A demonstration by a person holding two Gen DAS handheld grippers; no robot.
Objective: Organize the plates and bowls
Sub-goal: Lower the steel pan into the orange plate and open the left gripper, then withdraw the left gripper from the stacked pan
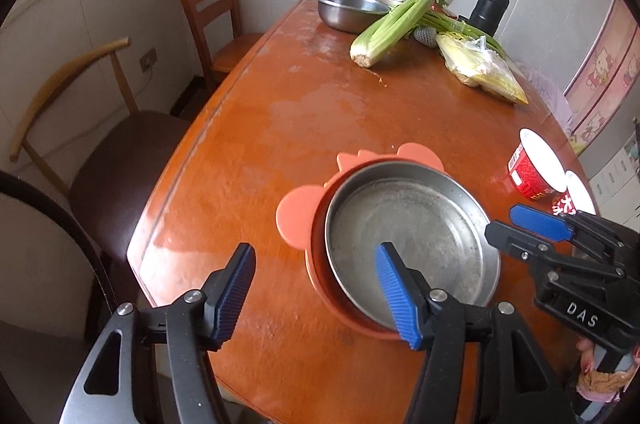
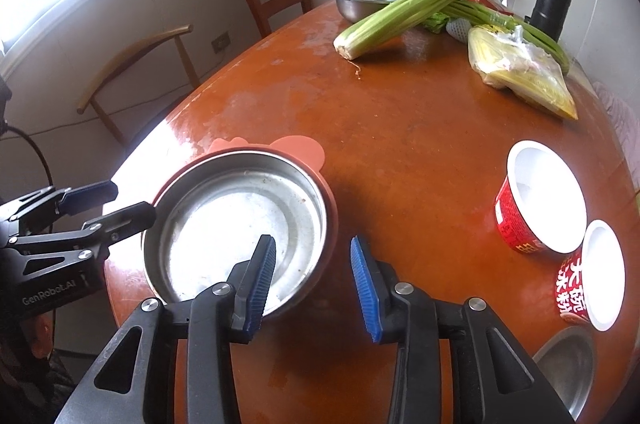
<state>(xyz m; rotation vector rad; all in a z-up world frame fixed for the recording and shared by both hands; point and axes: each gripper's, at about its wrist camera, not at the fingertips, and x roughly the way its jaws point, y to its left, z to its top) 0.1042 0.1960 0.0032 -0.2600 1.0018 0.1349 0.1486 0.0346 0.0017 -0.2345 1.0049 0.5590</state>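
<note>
- The left gripper [image 1: 316,294] hangs over the near edge of the orange-brown surface [image 1: 280,128], its two blue-padded fingers [image 1: 394,294] spread wide with nothing between them.
- Its right-hand finger sits in front of the near rim of the steel plate [image 1: 416,228]; its left-hand finger is over bare surface, apart from the plate.
- The right gripper [image 2: 314,280] is likewise released, jaws apart and empty; its left-hand finger overlaps the plate's near rim in the view, while its right-hand finger is over bare surface beside the plate.
- Seen from the left wrist, the right gripper [image 1: 532,230] points in from the right at a low angle, its tip close to the plate's right rim; whether it touches cannot be told.
- Seen from the right wrist, the left gripper [image 2: 108,208] reaches in from the left, tips next to the plate's left rim.
- The steel plate lies inside a shallow orange dish [image 1: 298,220] with rounded ear-like tabs, near the front edge of the surface.
- Two red paper cups [image 2: 540,200] with white insides lie tipped on their sides to the right, well apart from the plate.
- Far back are a steel bowl [image 1: 348,9], celery [image 1: 394,24], a bagged yellow packet [image 1: 482,68] and a black flask [image 1: 490,4].
</note>
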